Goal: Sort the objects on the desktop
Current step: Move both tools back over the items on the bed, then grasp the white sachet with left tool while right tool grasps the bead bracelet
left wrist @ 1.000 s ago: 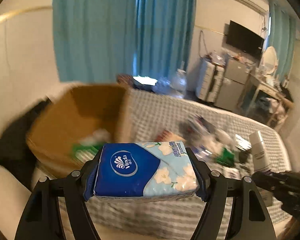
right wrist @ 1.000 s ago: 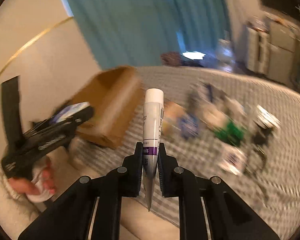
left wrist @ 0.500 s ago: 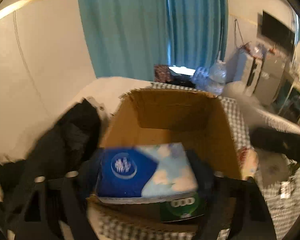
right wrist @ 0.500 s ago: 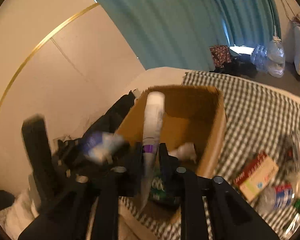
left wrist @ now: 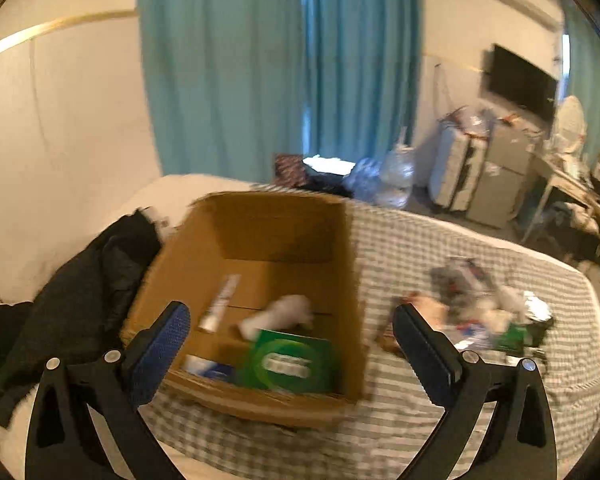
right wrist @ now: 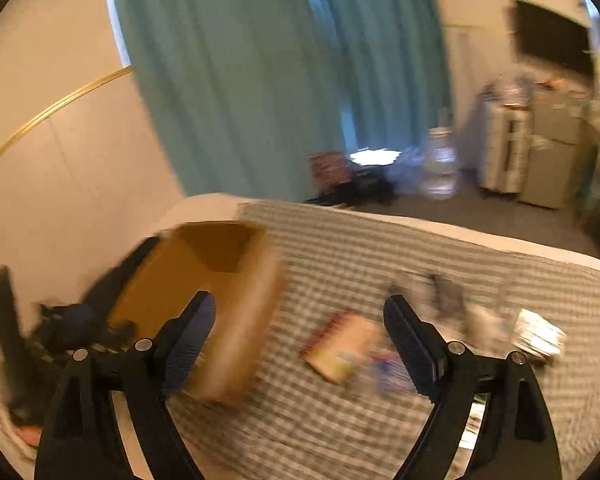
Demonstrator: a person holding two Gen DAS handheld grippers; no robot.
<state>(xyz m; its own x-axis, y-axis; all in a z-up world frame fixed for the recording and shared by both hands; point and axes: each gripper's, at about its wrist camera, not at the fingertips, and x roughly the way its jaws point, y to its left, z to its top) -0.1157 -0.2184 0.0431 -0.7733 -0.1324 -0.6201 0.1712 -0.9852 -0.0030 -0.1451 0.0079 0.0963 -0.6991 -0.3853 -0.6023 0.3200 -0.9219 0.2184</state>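
An open cardboard box (left wrist: 352, 280) (right wrist: 252, 300) stands on the checked cloth at the left. Inside it lie a white tube (left wrist: 220, 306), a white crumpled item (left wrist: 278, 314), a green packet (left wrist: 288, 362) and the blue tissue pack (left wrist: 210, 368) in the near corner. My left gripper (left wrist: 294, 346) hangs wide open over the box's near edge with nothing between its fingers. My right gripper (right wrist: 298, 344) is opening, empty, above the cloth just right of the box. A red-edged booklet (right wrist: 340, 344) lies ahead of it.
A blurred heap of small packets (left wrist: 488, 312) (right wrist: 480, 320) lies on the checked cloth (right wrist: 380, 256) to the right. A black garment (left wrist: 80, 280) lies left of the box. Teal curtains, water bottles, cabinets and a wall screen stand behind.
The left gripper let go of the tissue pack, which now lies in the box. The right gripper released the white tube into the box, opened, and swung right over the cloth.
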